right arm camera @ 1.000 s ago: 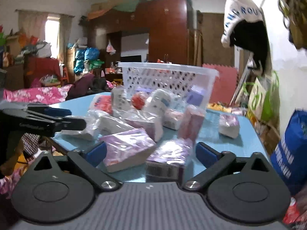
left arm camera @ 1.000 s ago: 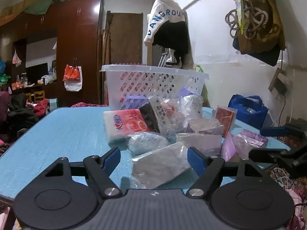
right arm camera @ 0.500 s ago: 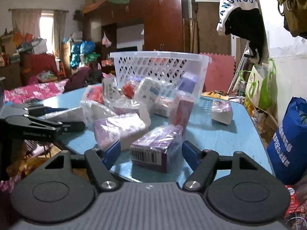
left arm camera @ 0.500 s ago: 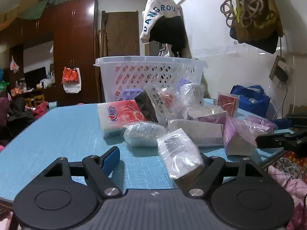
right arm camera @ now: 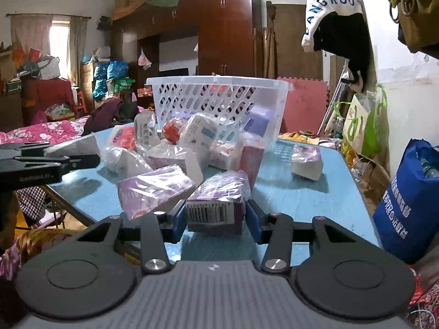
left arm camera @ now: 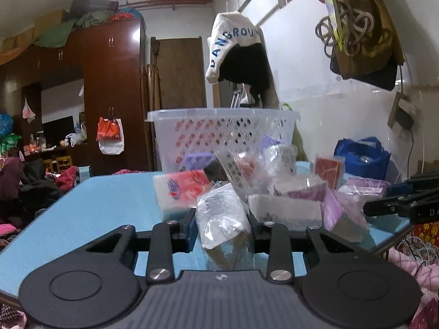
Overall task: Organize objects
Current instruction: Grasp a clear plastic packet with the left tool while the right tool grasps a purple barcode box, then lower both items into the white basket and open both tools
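Note:
A heap of plastic-wrapped packs lies on the blue table (left arm camera: 109,205) in front of a white lattice basket (left arm camera: 222,113). My left gripper (left arm camera: 221,215) has its jaws closing, with both pads pressed on a grey packet in clear wrap (left arm camera: 219,213). In the right wrist view my right gripper (right arm camera: 215,208) is also closing, its blue pads (right arm camera: 178,219) against the sides of a purple barcoded box (right arm camera: 216,205). The basket (right arm camera: 216,81) stands behind the heap. Each gripper shows in the other's view: the right one (left arm camera: 406,203), the left one (right arm camera: 55,161).
A red-and-white tissue pack (left arm camera: 181,189), a red box (left arm camera: 328,170) and purple packs (right arm camera: 153,189) crowd the heap. One pink pack (right arm camera: 306,159) lies apart at the right. A blue bag (right arm camera: 406,200) stands beyond the table's right edge.
Both grippers have drawn their jaws in from wide open. The left now grips the grey packet, which has tipped up; the right now grips the purple box.

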Tool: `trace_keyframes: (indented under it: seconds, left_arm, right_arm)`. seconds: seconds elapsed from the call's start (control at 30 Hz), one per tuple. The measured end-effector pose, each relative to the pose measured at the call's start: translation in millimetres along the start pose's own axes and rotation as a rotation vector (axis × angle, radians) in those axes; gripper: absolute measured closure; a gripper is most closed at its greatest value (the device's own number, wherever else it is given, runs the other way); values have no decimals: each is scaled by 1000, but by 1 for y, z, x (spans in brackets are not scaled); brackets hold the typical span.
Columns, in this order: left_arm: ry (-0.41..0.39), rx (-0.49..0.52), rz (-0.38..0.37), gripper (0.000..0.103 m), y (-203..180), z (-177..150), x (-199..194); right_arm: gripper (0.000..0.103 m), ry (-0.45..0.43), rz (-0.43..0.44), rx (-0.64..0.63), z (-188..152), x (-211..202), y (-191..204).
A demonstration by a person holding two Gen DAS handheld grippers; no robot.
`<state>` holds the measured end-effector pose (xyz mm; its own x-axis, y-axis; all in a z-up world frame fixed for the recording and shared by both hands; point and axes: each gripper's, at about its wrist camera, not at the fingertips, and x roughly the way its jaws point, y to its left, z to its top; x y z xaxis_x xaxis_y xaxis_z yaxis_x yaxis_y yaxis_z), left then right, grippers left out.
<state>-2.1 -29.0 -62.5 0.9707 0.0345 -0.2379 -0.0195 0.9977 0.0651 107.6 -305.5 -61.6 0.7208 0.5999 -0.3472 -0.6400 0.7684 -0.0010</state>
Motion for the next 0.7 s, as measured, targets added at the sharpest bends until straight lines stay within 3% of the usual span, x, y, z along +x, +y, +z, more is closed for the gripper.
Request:
trace_keyframes:
  seconds: [0.4, 0.53, 0.7]
  left_arm:
    - [-17, -92, 12, 65, 36, 27, 6]
    - [-70, -121, 16, 65, 47, 60, 12]
    - [-78, -156, -39, 65, 56, 121, 47]
  right_arm:
    - [56, -107, -25, 73, 25, -13, -38]
    - [56, -143, -27, 31, 54, -6, -41]
    - [56, -189, 0, -17, 106, 18, -37]
